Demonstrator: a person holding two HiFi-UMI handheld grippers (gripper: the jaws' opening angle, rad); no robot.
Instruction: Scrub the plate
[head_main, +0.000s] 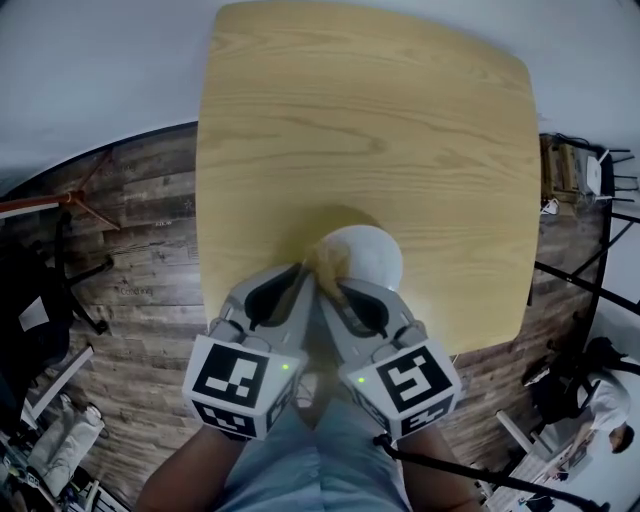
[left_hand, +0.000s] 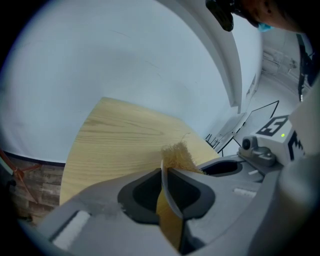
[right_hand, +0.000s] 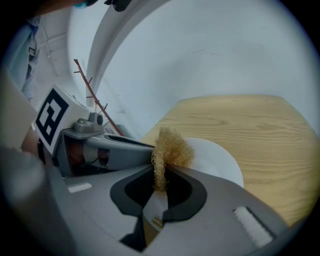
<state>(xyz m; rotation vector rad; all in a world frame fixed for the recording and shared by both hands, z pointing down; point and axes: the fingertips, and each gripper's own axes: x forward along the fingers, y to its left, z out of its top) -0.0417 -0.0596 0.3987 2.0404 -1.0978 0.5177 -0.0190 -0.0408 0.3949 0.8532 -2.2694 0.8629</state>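
The white plate (head_main: 368, 258) sits at the near edge of the bench (head_main: 380, 120), about midway between left and right. It is pinched by its near-left rim in the left hand-held gripper (left_hand: 165, 175), whose jaws are clenched on that thin edge. Just beside it on the left, the tan fibrous scrubber (right_hand: 170, 147) touches the plate's face and is clamped in the closed jaws of the right hand-held gripper (right_hand: 161, 177). The main risk is the narrow hold on the rim. A firm push from the scrubber could lever the plate round in the jaws or pry it loose. It would then drop onto the bench or, being so close to the near edge, go over onto the floor (head_main: 130, 230). The scrubber is held only by its lower end and could also work free under hard rubbing. Being round, the plate has no long axis. It seems lifted at an angle, not flat, with its face turned up and to the right, towards the scrubber, and its edge towards the left gripper's camera.
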